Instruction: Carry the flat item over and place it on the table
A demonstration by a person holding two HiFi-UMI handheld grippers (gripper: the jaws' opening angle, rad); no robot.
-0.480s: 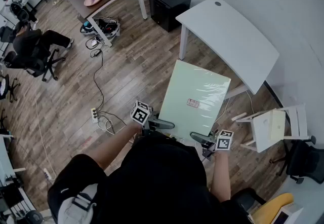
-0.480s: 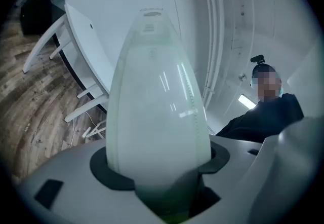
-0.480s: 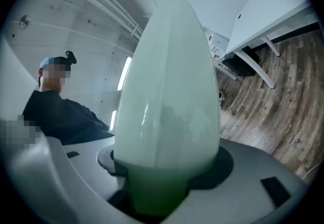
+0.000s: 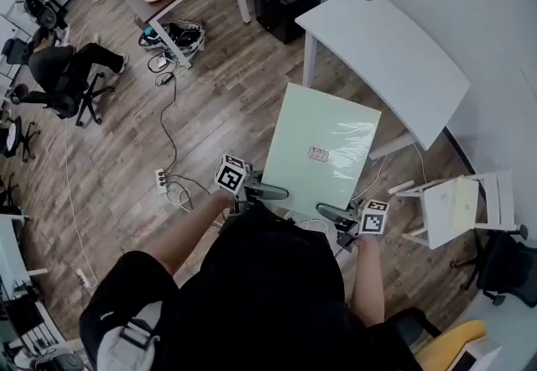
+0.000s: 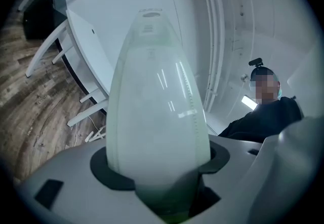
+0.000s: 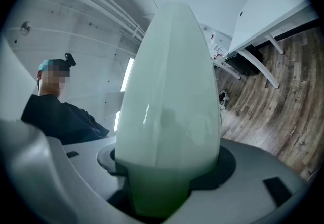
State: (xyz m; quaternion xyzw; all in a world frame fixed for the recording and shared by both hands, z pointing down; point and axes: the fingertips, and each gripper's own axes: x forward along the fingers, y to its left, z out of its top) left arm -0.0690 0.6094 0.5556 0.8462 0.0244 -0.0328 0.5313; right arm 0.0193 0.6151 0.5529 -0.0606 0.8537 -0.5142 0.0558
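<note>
Aloft, pale green panel point(image 4: 323, 143), left gripper point(image 4: 270, 190) and right gripper point(image 4: 332, 211) clamped on its near edge

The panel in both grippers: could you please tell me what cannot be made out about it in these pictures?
- Label on the panel: head view, too small to read.
- Panel's near edge: head view, partly covered by the left gripper, the right gripper and the person's body.
- Panel's far end: both gripper views, bulged by the wide lens.

Small label point(image 4: 318, 154) on pale green board point(image 4: 312, 119): print too small to read
</note>
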